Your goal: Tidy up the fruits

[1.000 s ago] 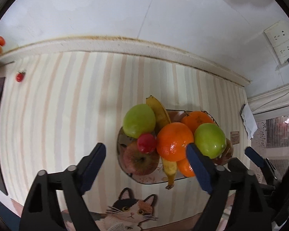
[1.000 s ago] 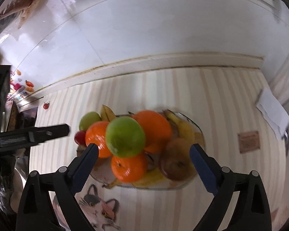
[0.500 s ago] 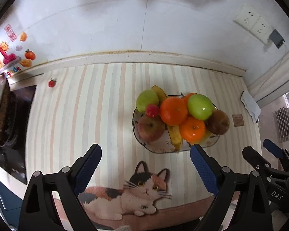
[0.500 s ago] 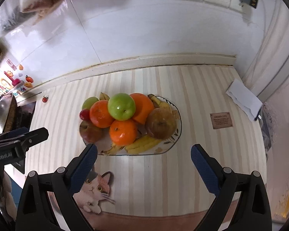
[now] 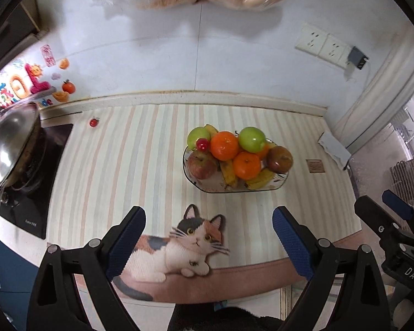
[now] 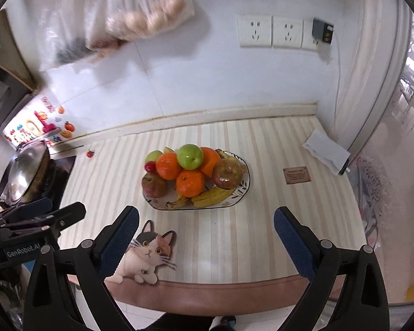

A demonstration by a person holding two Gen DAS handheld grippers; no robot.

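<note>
Near the middle of the striped counter [image 6: 276, 143], the plate [image 6: 244, 190] sits heaped with fruits [image 6: 190, 165], the sorting apparently done, bar one small red fruit [image 6: 90, 153] by the back edge, as the left gripper [image 5: 207, 237] and right gripper [image 6: 207, 234] hover empty, jaws spread wide.

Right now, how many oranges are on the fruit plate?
3 show: one upper left in the pile, one at the front, and one at the back half hidden behind the green apple. More may be buried underneath.
</note>
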